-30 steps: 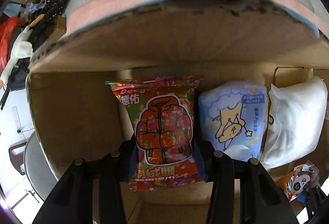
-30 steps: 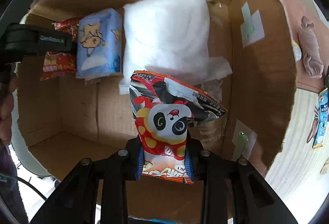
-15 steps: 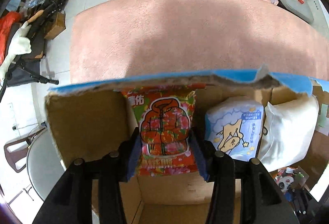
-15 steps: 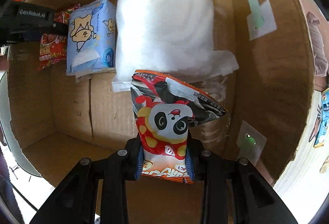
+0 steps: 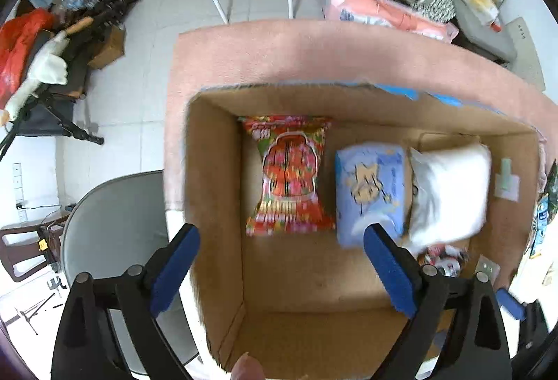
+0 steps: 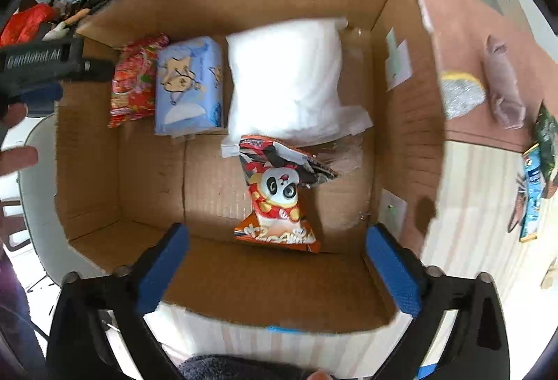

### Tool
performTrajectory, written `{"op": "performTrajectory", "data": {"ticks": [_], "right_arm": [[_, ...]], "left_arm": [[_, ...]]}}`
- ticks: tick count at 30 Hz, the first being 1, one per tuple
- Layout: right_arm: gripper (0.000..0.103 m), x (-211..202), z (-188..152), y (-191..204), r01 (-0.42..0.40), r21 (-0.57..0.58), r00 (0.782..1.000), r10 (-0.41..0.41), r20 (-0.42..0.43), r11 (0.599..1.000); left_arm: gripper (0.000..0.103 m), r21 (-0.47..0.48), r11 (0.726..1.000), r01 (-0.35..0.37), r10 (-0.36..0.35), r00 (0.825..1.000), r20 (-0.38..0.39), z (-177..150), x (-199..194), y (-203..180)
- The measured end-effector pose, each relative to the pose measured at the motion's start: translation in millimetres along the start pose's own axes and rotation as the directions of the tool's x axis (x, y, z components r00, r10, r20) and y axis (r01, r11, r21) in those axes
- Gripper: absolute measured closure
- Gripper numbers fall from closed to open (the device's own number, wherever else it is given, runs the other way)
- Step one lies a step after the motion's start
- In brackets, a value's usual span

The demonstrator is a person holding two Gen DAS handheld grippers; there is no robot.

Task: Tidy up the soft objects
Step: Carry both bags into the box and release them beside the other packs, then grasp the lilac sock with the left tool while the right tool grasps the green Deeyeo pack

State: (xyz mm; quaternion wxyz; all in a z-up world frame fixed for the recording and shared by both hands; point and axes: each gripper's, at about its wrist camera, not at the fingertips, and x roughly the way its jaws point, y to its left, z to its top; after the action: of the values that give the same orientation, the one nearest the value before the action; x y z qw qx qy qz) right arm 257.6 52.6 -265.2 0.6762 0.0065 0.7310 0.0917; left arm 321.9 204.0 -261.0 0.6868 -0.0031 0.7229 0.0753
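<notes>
An open cardboard box [image 5: 212, 191] [image 6: 87, 149] holds a red jacket-print packet [image 5: 289, 177] [image 6: 134, 80], a blue tissue pack [image 5: 371, 191] [image 6: 190, 83] and a white pillow [image 5: 450, 188] [image 6: 286, 76] side by side. A panda snack bag [image 6: 279, 195] lies in front of the pillow; its edge shows in the left wrist view [image 5: 441, 258]. My left gripper [image 5: 279, 265] is open and empty above the box. My right gripper [image 6: 275, 261] is open and empty above the panda bag.
The box sits on a pink cloth [image 5: 314, 52] [image 6: 488, 20]. To the box's right lie a silver scrubber [image 6: 462, 94], a mauve rolled cloth [image 6: 502, 83] and blue and green packets [image 6: 535, 181]. A grey chair [image 5: 111, 240] stands left; clutter lies on the floor beyond.
Both grippers opened and pulled back up out of the box. The red packet now lies released beside the tissue pack, and the panda bag lies released in front of the pillow.
</notes>
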Motion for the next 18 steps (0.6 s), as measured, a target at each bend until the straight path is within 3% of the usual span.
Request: {"op": "performTrajectory", "data": {"ticks": [10,18], "right_arm": [[0.0,-36.1,-45.0,-11.1,0.024,-0.004,0.986,-0.023,0.167,1.0],[0.0,-58.4,-77.8,-17.7,-0.027,-0.043,0.978,0.035,0.207,0.999]], "left_arm": [[0.006,-0.025,1.0,0.008,-0.004,0.989,0.147,-110.2,-53.7,-1.8],[0.006,-0.072,0.997,0.019,-0.004,0.981,0.193,-150.2,-80.3,-14.2]]}}
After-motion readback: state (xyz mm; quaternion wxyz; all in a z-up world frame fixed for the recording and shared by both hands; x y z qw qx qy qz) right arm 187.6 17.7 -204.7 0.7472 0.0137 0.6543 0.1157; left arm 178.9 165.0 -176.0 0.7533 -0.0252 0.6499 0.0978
